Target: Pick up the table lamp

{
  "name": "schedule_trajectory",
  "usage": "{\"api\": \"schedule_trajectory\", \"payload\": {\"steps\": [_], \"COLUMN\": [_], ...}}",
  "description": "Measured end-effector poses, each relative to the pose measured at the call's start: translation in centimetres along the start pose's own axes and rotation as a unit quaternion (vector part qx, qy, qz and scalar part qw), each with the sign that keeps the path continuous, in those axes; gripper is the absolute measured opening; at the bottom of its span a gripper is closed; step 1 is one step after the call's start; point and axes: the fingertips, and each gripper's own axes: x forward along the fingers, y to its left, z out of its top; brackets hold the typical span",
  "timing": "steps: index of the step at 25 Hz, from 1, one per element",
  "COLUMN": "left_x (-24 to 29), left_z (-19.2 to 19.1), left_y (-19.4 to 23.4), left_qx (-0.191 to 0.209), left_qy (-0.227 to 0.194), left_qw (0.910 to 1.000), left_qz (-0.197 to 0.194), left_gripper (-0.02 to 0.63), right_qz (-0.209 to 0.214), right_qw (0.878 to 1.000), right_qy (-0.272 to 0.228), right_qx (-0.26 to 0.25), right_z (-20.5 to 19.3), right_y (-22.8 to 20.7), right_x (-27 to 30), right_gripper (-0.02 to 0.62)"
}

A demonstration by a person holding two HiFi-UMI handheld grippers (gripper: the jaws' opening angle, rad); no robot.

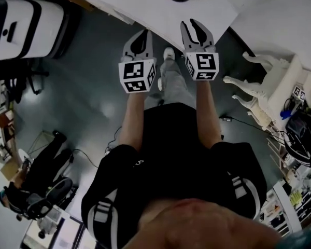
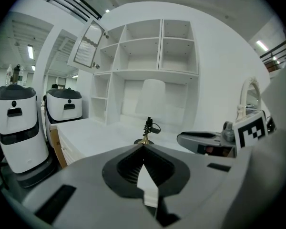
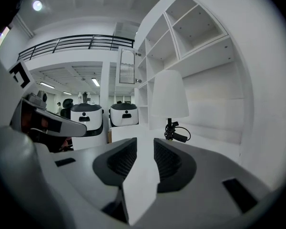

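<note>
— What is the left gripper [image 2: 143, 147] doing?
— Its jaws are meeting at the tips, gripping nothing.
— And the lamp [image 3: 169, 95]?
— It is standing on the table [image 1: 145, 12], ahead of both grippers. The head view is cutting off all but its base.
— The right gripper [image 3: 144, 141]?
— Its jaws are standing narrowly apart, holding nothing.
</note>
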Motion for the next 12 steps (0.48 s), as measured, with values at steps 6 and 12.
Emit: {"api": "schedule_trajectory", "payload": {"steps": [6, 12], "left_x": [3.7, 7.3], "left_z": [0.5, 0.4], "left_y": [1.3, 1.2], "left_qx": [-0.033, -0.036], "left_qy": [0.001, 0.014], "left_qw": [0.9994, 0.9992], "left_qz": [0.007, -0.012], "left_gripper": [0.009, 0.009], "right_qz": [-0.002, -0.027], "right_qw": [1.000, 0.999], "right_qy": [-0.007, 0.010], "right_qx": [-0.008, -0.034], "right_z": [0.2, -0.3], "right_y": [-2.6, -5.6], "right_x": [4.9, 8.9], "right_gripper": [0.140, 0.179]}}
